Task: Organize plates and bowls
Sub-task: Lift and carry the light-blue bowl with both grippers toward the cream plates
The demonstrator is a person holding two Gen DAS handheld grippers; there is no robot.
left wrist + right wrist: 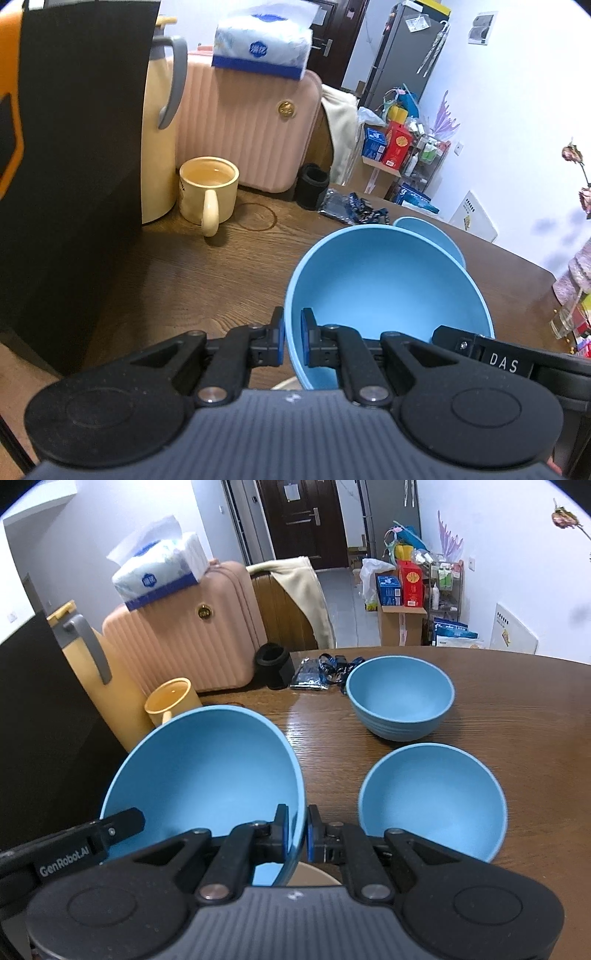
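Both grippers hold one large blue bowl [384,291] above the wooden table. My left gripper [292,332] is shut on its left rim. My right gripper [297,830] is shut on its right rim, and the bowl [207,775] tilts toward me in the right wrist view. The other gripper's finger shows at the bowl's far side in each view. Two more blue bowls stand on the table to the right, one near [432,797] and one farther back [400,696]. A beige plate edge [312,875] shows below the held bowl.
A cream mug [208,190] with liquid, a yellow thermos jug [160,122] and a black box [70,177] stand at the left. A pink suitcase [247,125] with a tissue pack [264,40] stands behind the table. A black cup [273,661] and dark packets [321,672] lie at the back edge.
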